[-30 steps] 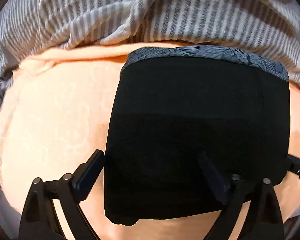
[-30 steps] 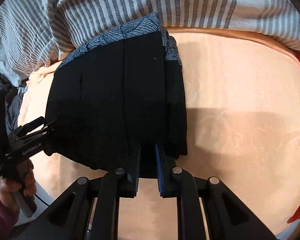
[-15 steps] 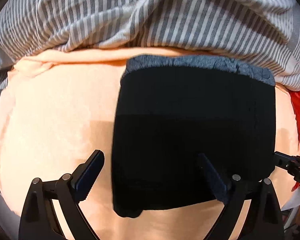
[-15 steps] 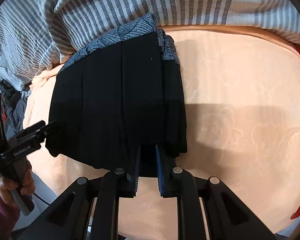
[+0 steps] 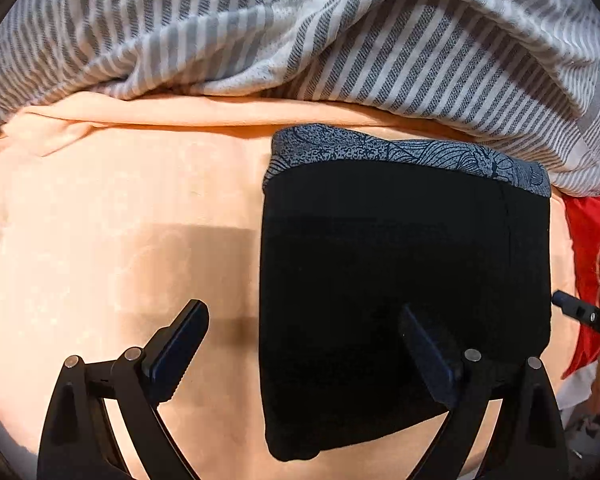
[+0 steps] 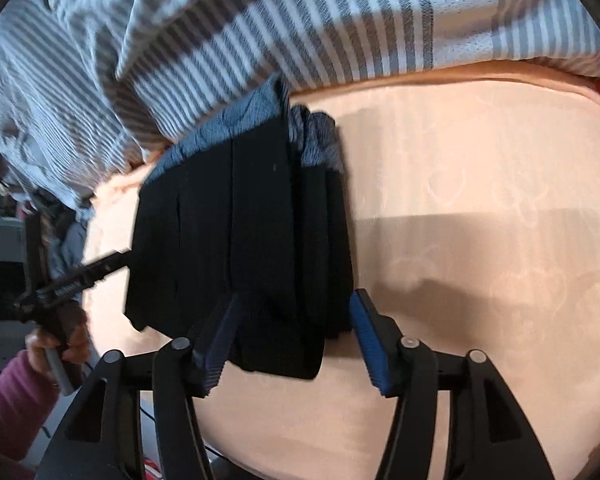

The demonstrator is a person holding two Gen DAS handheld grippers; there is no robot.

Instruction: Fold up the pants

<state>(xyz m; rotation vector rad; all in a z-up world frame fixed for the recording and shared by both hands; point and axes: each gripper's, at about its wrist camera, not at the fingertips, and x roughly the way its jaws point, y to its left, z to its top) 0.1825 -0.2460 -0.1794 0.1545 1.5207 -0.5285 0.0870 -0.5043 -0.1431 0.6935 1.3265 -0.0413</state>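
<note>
My black pants [image 5: 404, 300] lie folded into a compact block on the peach bedsheet [image 5: 120, 240], their grey patterned waistband [image 5: 408, 152] turned toward the rumpled grey-and-white striped blanket [image 5: 300, 32] heaped along the far side of the bed. Seen from my left wrist, the block sits right of centre, its far corner close to the blanket's edge and a red patterned cloth [image 5: 592, 248] showing just beyond its right side.

My left claw [image 5: 304, 344] stands wide open above the near edge of the pants. One finger hangs over bare sheet to the left of the fabric, the other over the black cloth itself, and nothing is pinched between them.

My right claw [image 6: 296, 340] is opening at the near right corner of the block, where the stacked layers [image 6: 324, 248] of the fold show as narrow dark strips. That corner of the pants lies between the blue-edged pads [image 6: 368, 336], but they stand clear of it on both sides.

From the right wrist, my left hand [image 6: 60, 344], in a purple sleeve [image 6: 8, 404], holds the other tool at the far left edge of the pants; the tip of that tool reaches the fabric's side there. The picture on this side is slightly blurred.
</note>
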